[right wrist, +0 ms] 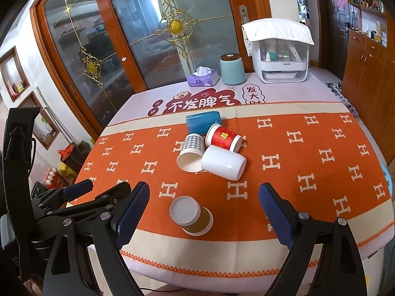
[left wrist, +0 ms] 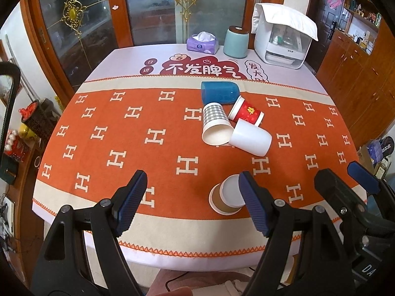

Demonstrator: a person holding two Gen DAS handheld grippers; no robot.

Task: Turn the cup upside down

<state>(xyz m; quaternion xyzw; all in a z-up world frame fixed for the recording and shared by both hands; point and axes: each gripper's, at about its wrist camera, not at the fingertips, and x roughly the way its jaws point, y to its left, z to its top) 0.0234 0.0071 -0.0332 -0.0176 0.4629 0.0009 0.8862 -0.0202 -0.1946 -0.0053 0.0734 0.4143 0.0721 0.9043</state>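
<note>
A brown paper cup [left wrist: 226, 198] [right wrist: 191, 215] stands upside down near the table's front edge, white base up. Further back several cups lie on their sides in a cluster: a blue cup [left wrist: 219, 92] [right wrist: 203, 122], a red cup [left wrist: 246, 111] [right wrist: 223, 137], a checked cup [left wrist: 216, 124] [right wrist: 191, 153] and a white cup [left wrist: 250, 138] [right wrist: 223, 162]. My left gripper [left wrist: 195, 203] is open and empty, its right finger beside the brown cup. My right gripper [right wrist: 203, 214] is open and empty, with the brown cup between its fingers in view.
An orange patterned cloth [left wrist: 123, 135] covers the table. At the back stand a purple tissue box [left wrist: 202, 42], a teal canister [left wrist: 235, 42] and a white appliance [left wrist: 284, 39]. Glass cabinet doors are behind. Wooden cabinets are to the right.
</note>
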